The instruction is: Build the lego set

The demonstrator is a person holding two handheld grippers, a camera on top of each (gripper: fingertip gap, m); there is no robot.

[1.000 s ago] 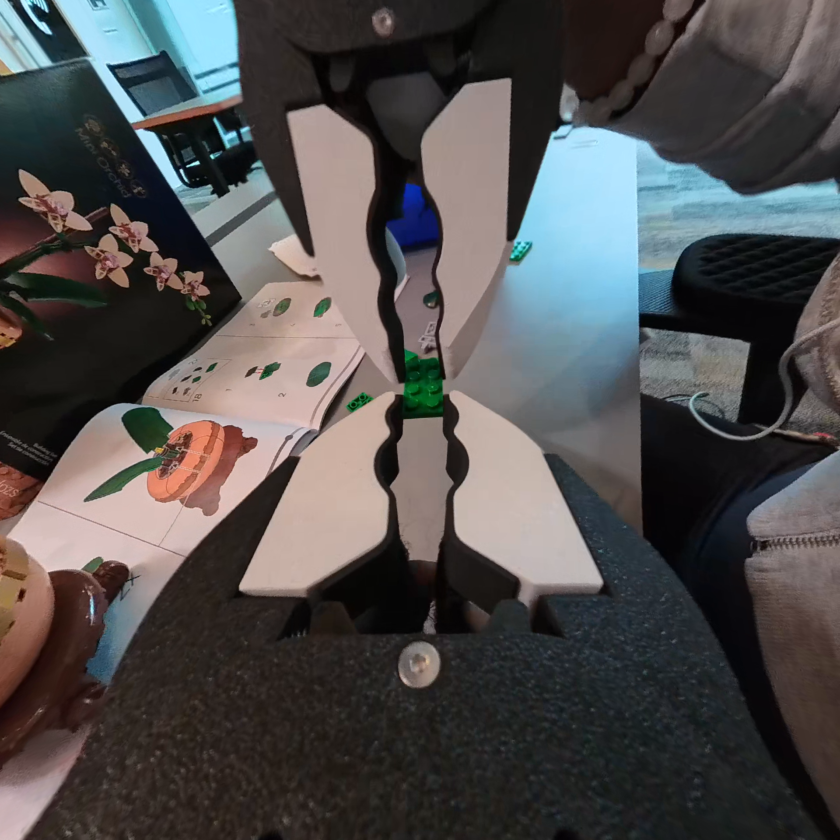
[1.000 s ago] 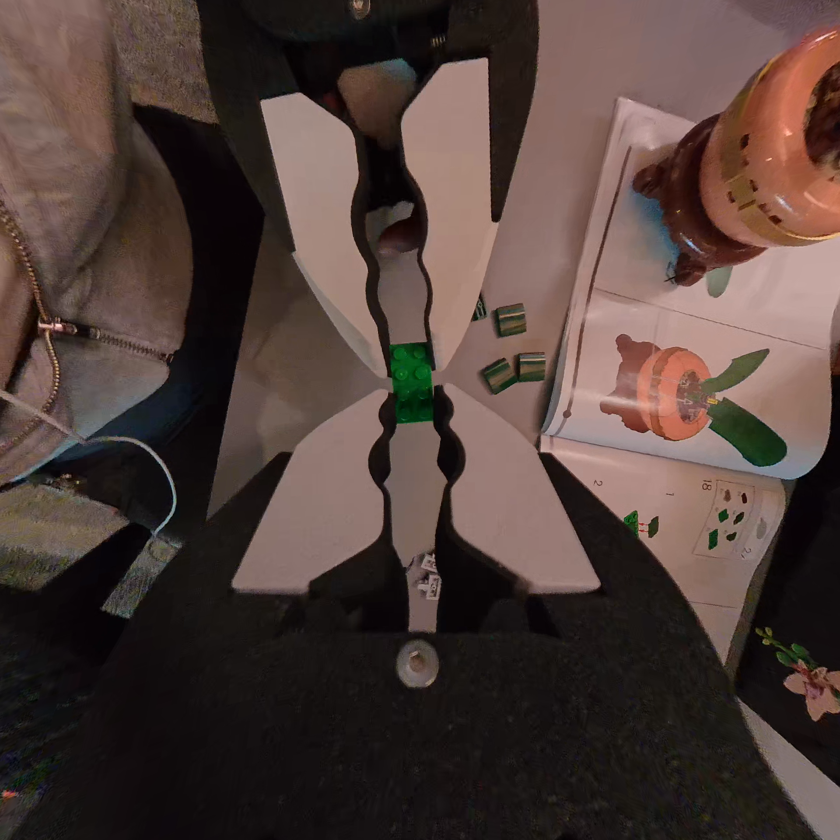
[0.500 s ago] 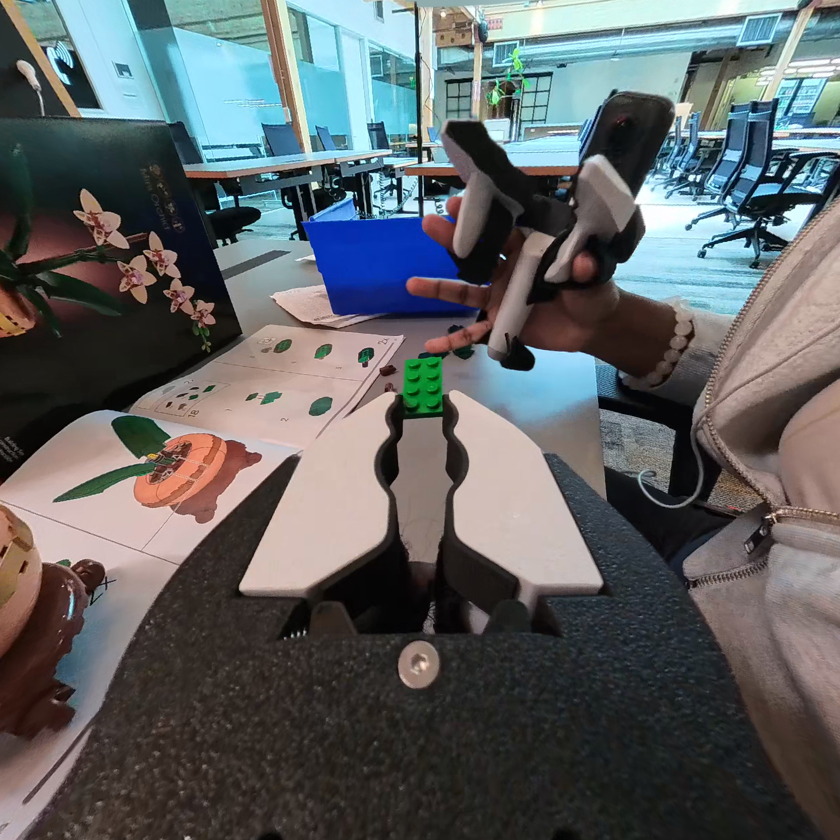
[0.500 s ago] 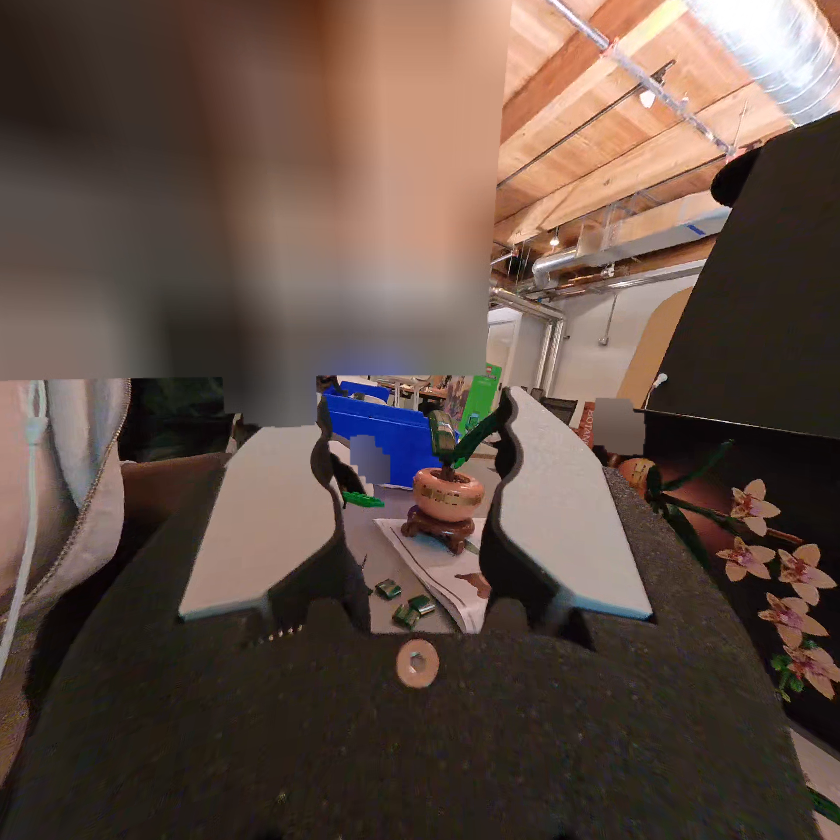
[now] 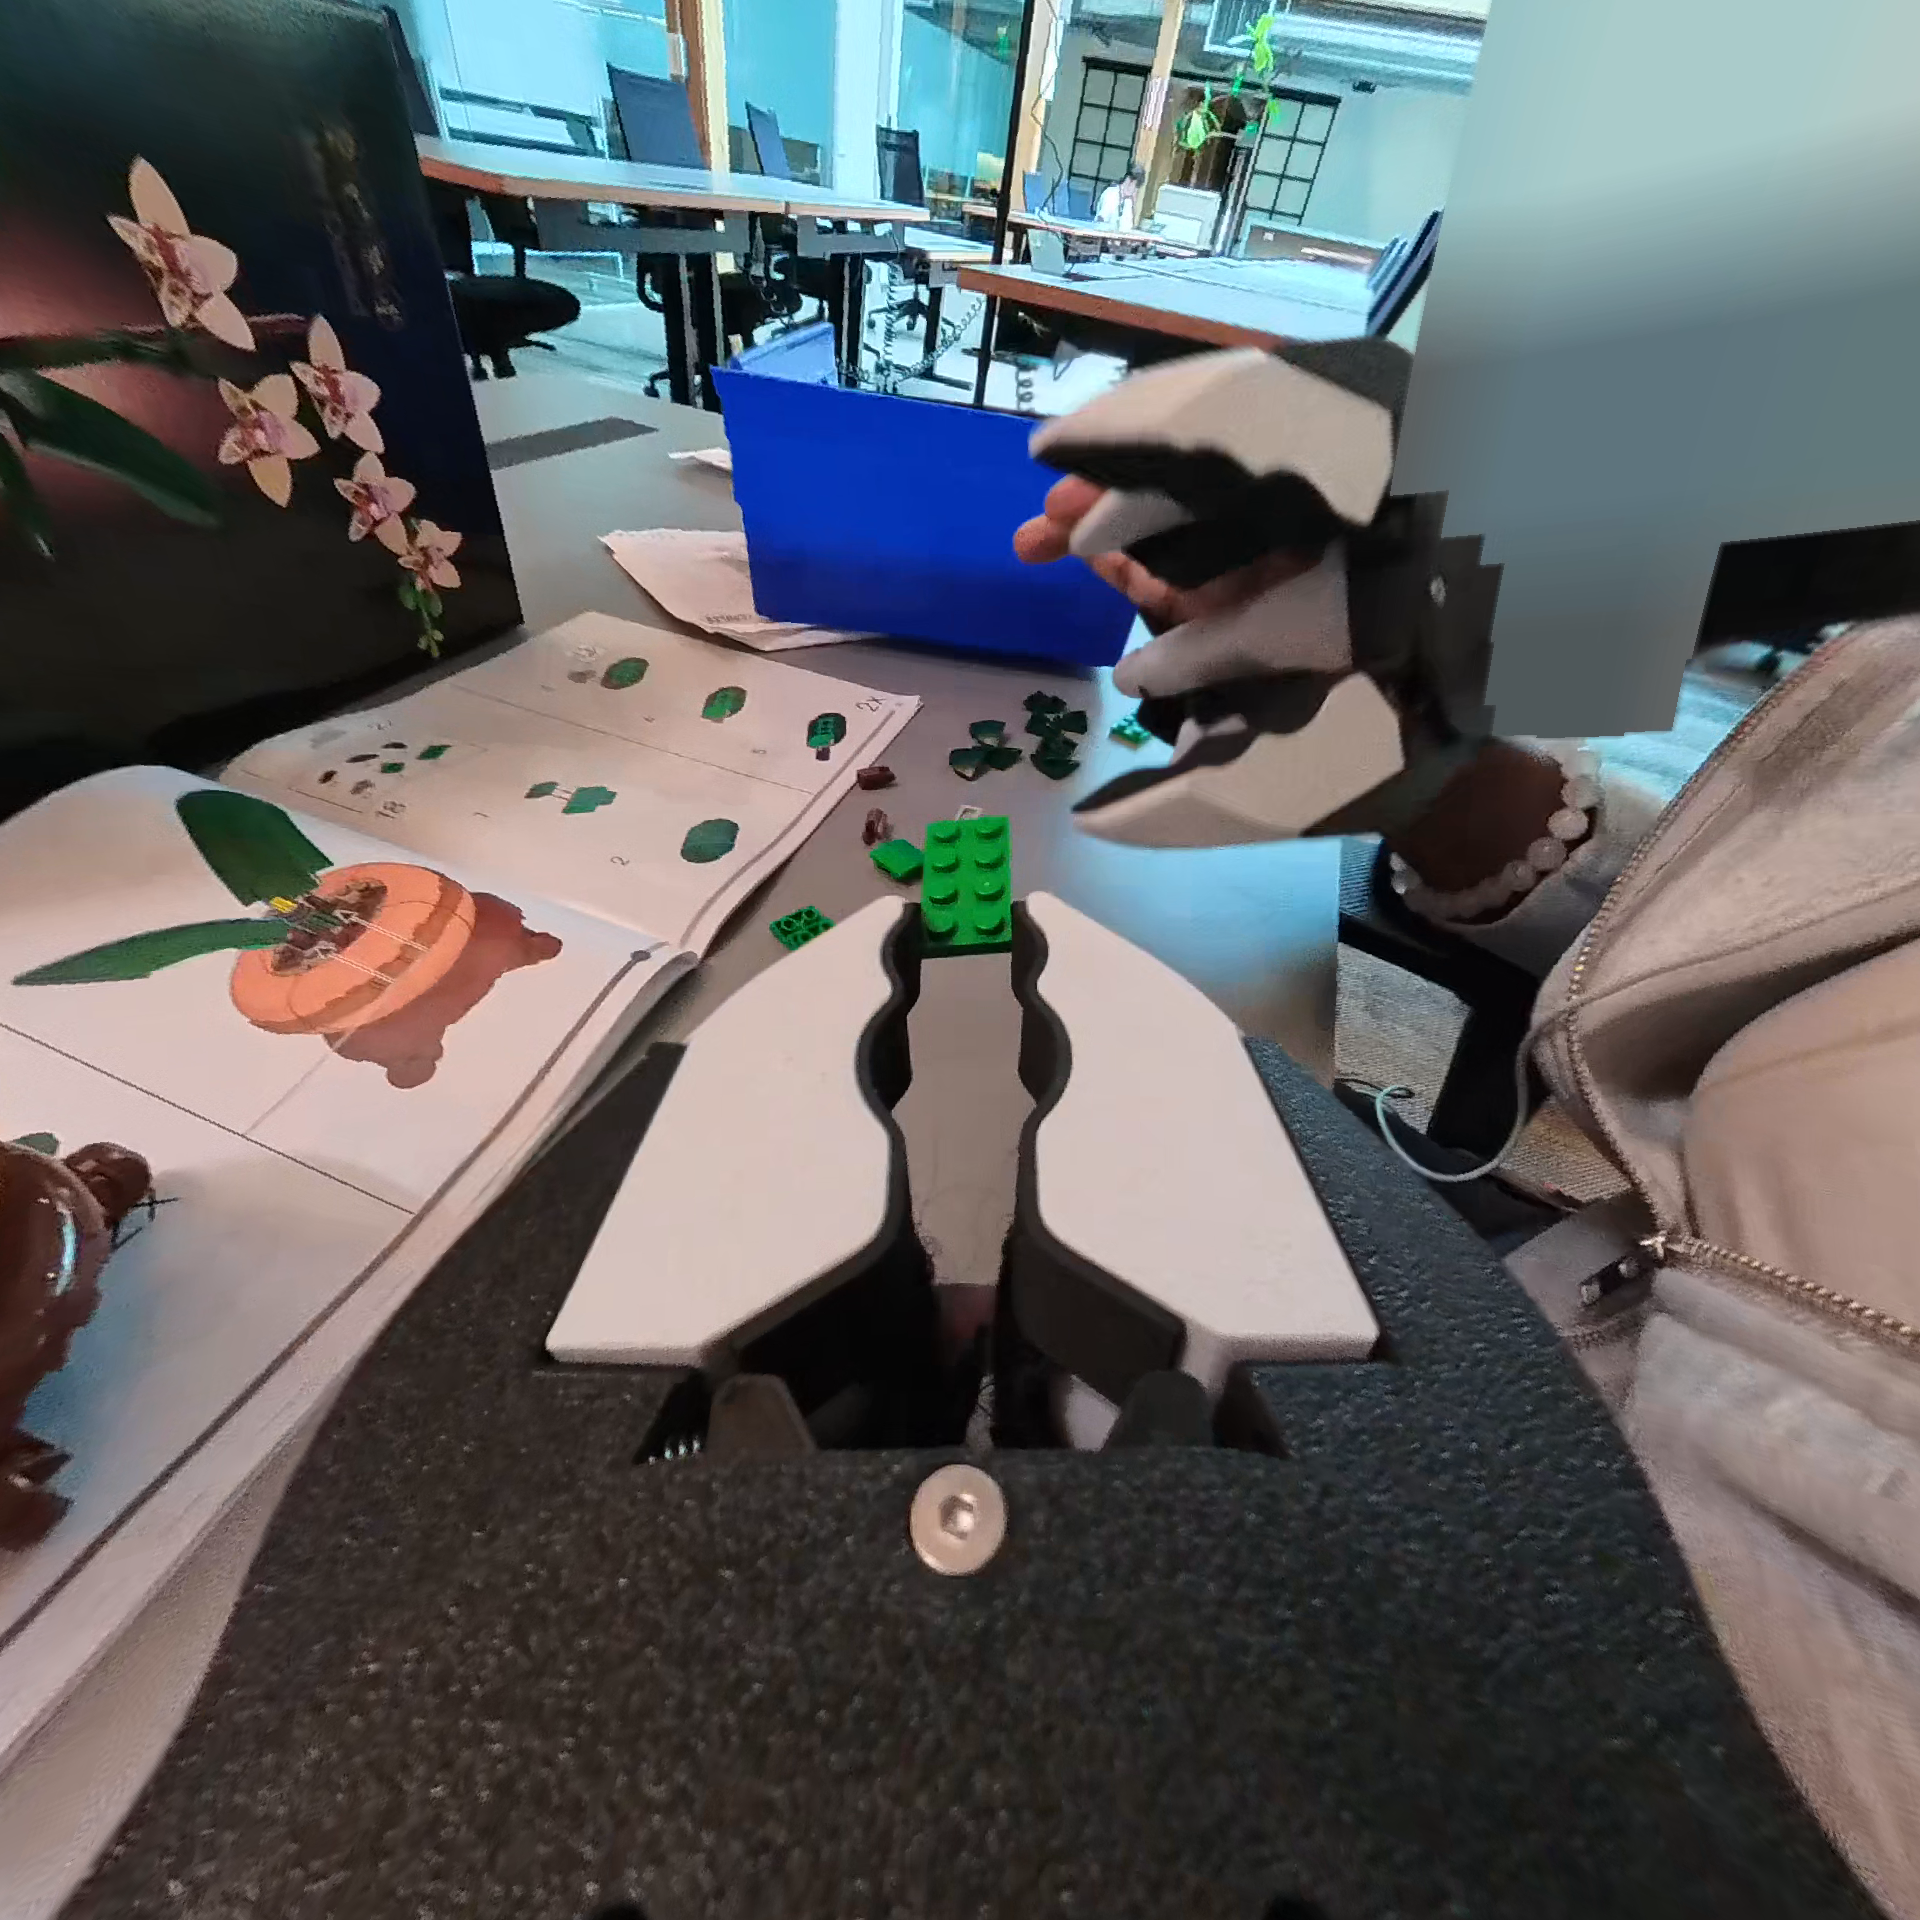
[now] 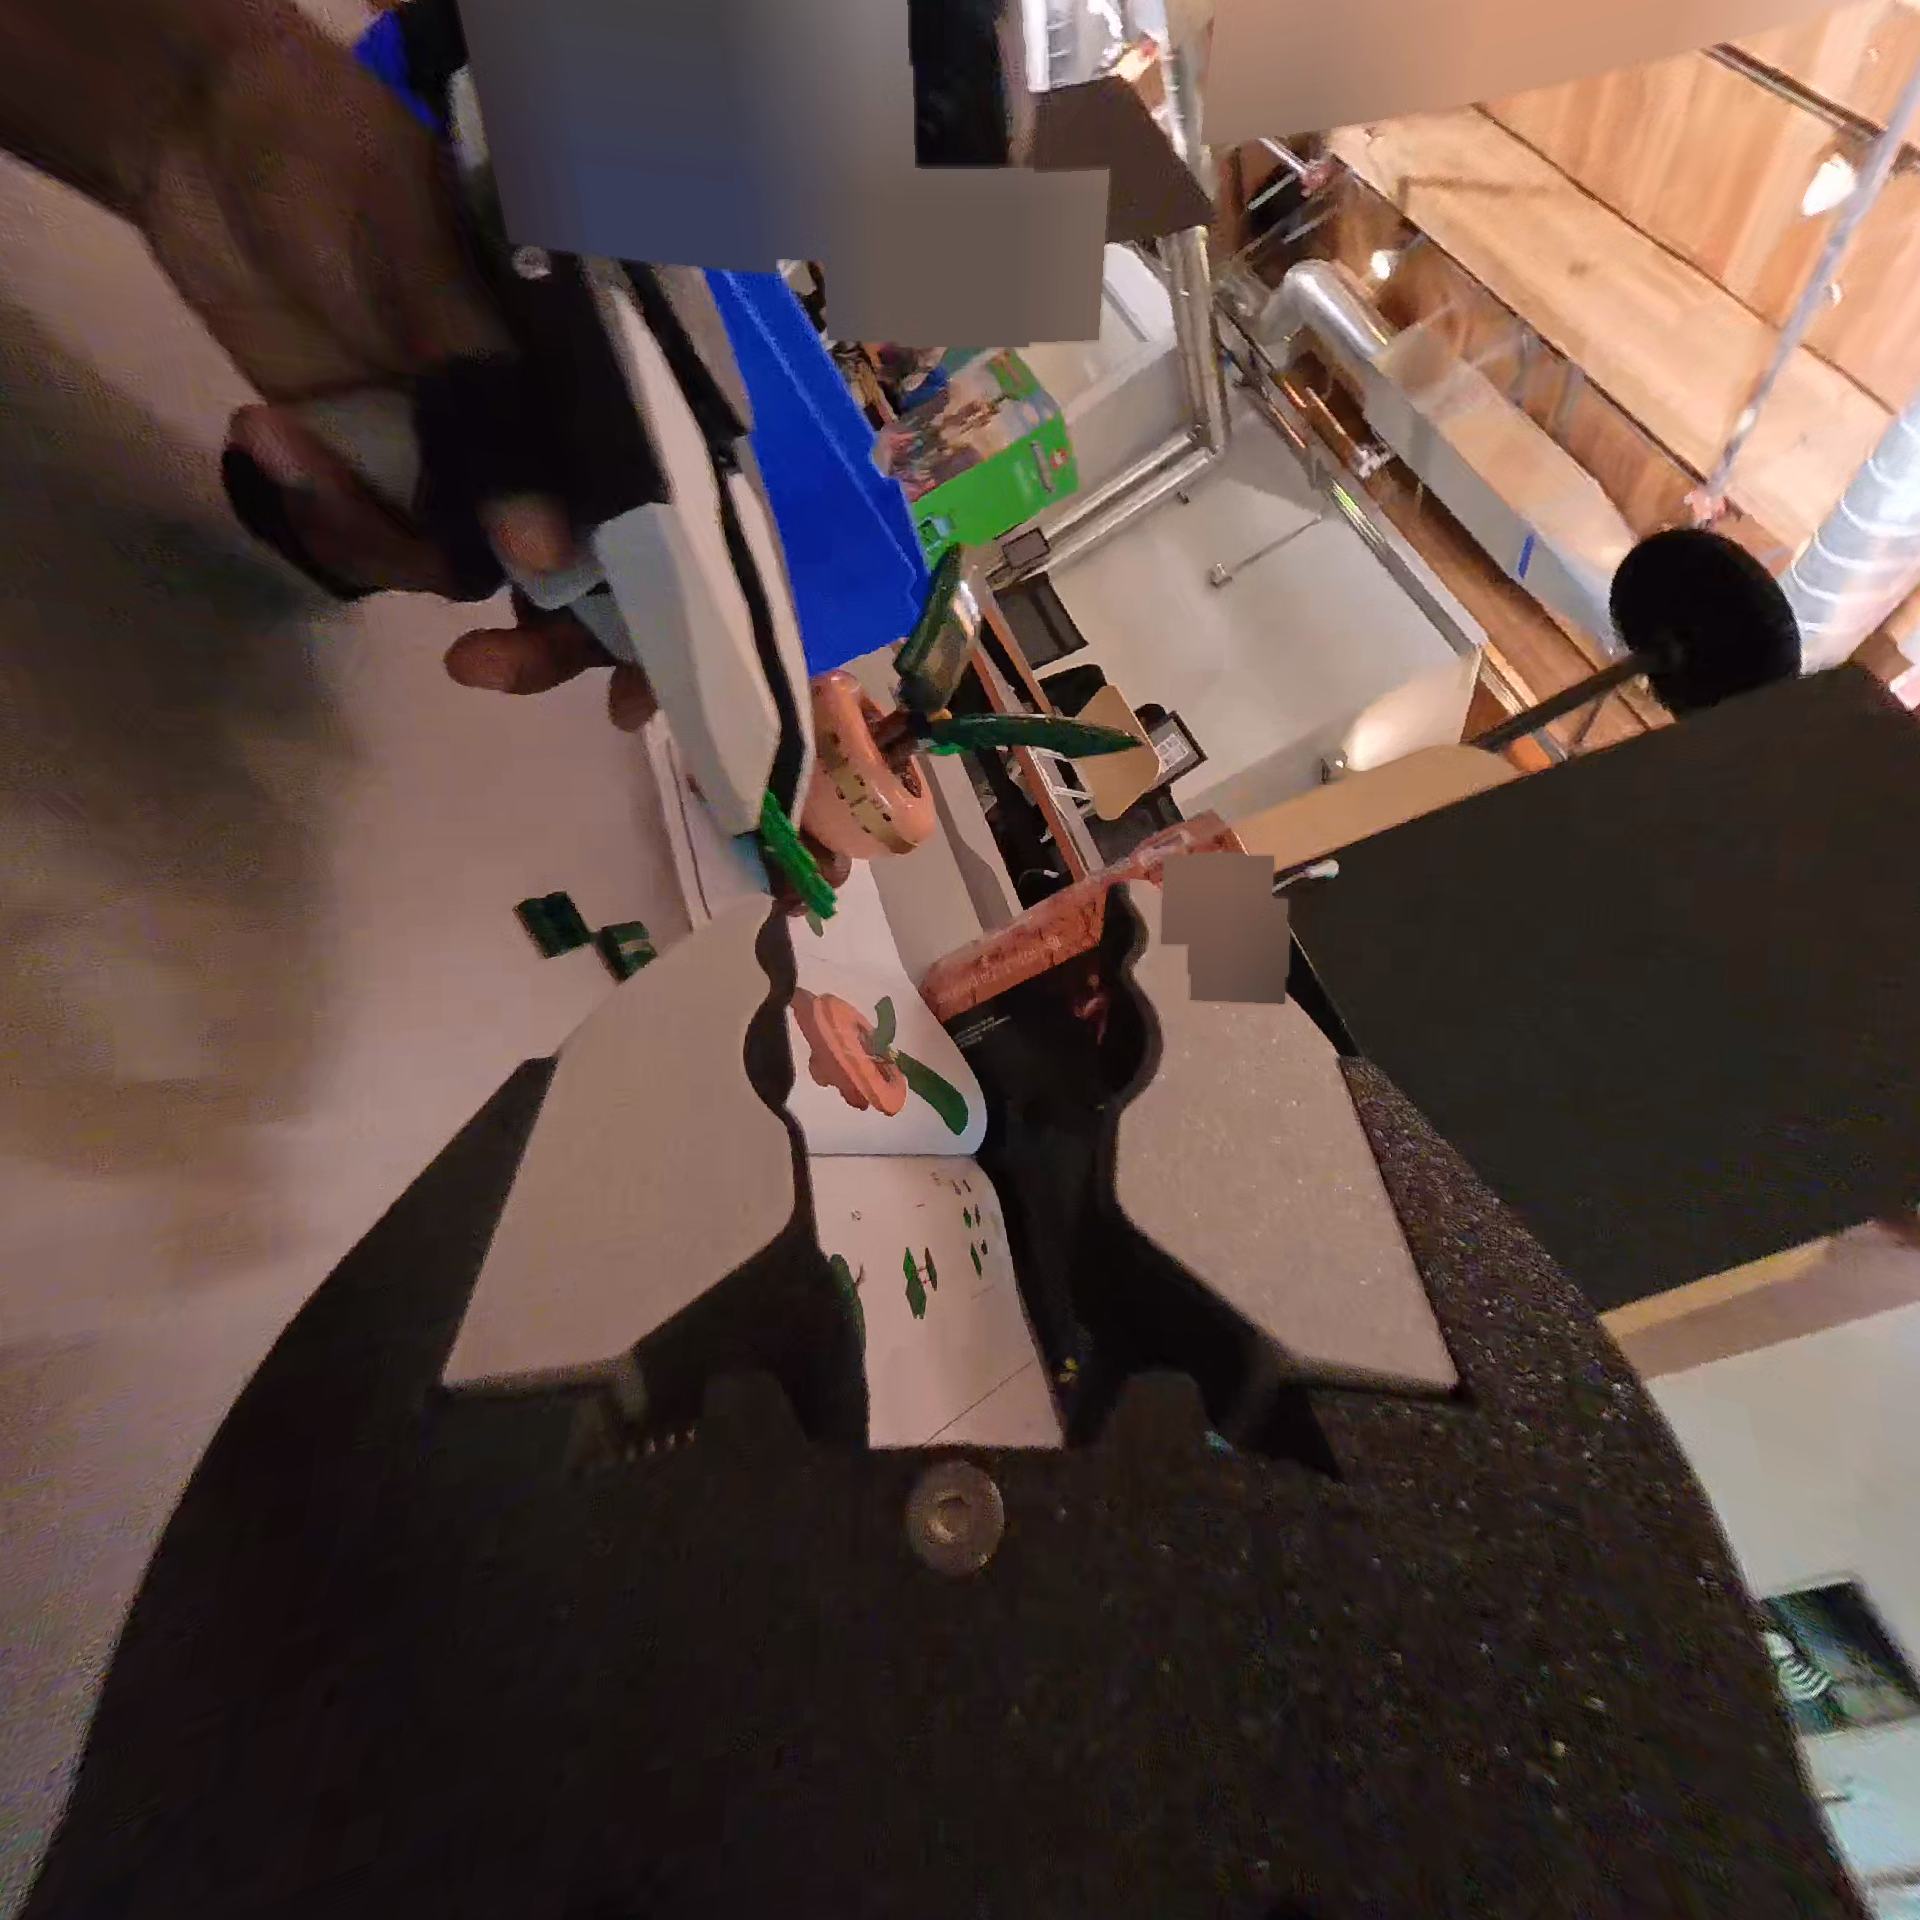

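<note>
My left gripper (image 5: 966, 920) is shut on a bright green studded plate (image 5: 968, 878) and holds it above the table, studs up. The plate also shows edge-on in the right wrist view (image 6: 795, 857), at the tip of the left gripper (image 6: 707, 644). My right gripper (image 6: 951, 930) is open and empty. In the left wrist view it (image 5: 1226, 623) hangs in a hand above and to the right of the plate, apart from it. The peach and brown pot model (image 6: 862, 764) with green leaves (image 6: 1029, 732) stands on the open booklet.
The instruction booklet (image 5: 436, 935) lies open at the left, with the black orchid box (image 5: 229, 436) behind it. A blue bin (image 5: 904, 520) stands at the back. Loose dark green pieces (image 5: 1018, 738), small green pieces (image 5: 800, 925) and brown bits (image 5: 876, 774) lie on the table (image 5: 1195, 914).
Both grippers were shut on the green plate, tip to tip. My right gripper has let go, opened and drawn up and away to the right. My left gripper keeps the plate.
</note>
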